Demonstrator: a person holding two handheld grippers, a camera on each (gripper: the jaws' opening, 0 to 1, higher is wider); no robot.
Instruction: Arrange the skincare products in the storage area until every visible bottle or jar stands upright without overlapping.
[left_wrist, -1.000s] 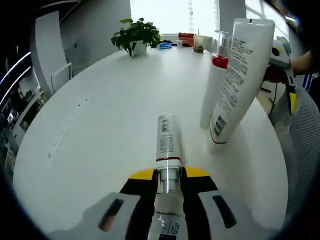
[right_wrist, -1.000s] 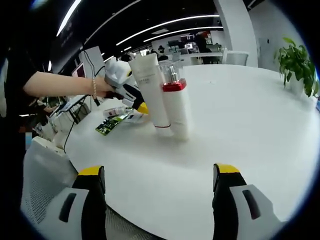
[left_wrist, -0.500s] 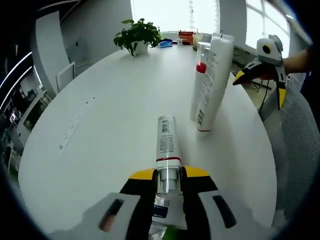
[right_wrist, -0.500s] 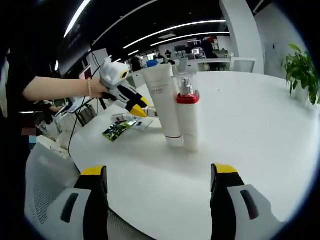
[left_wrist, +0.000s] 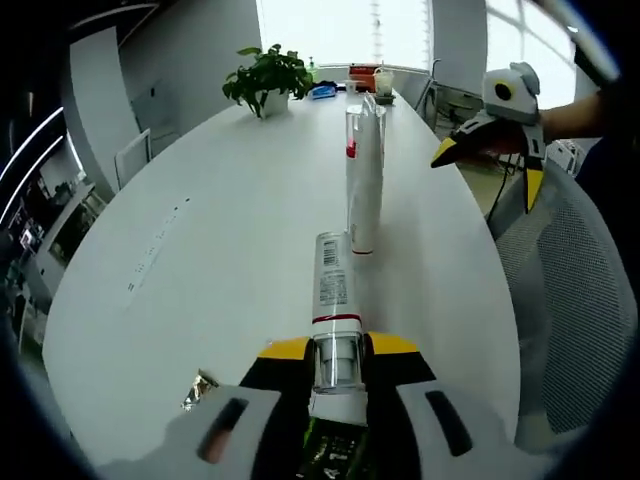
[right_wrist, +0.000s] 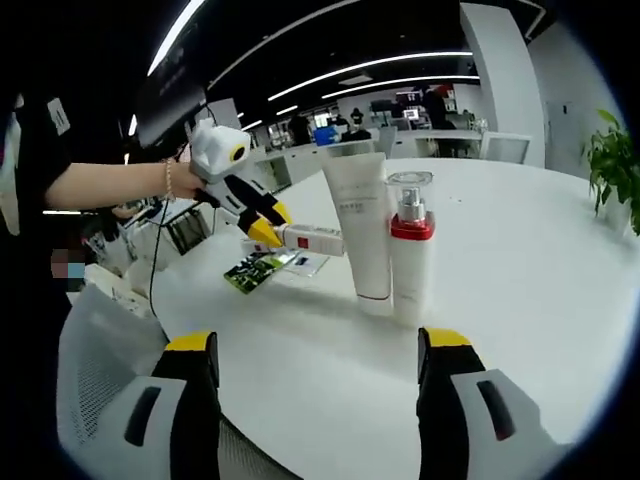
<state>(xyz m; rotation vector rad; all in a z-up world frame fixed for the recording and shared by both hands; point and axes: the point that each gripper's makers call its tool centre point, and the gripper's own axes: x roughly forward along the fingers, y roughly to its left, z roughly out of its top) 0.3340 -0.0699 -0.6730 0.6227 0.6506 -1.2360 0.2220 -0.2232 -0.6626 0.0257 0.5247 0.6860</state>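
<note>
Clamping a small tube (left_wrist: 333, 300) level, left gripper (left_wrist: 336, 352) hovers; right gripper (right_wrist: 312, 345) w/ jaws apart, empty.

The left gripper (left_wrist: 337, 352) had pale grey plastic arms with dark oval slots, black jaws and yellow tips. The right gripper (right_wrist: 313, 345) had the same pale grey arms, black jaws and yellow tips. The person wore a dark short sleeve (right_wrist: 25, 135) and a thin bead bracelet (right_wrist: 168, 180) at the wrist.
</note>
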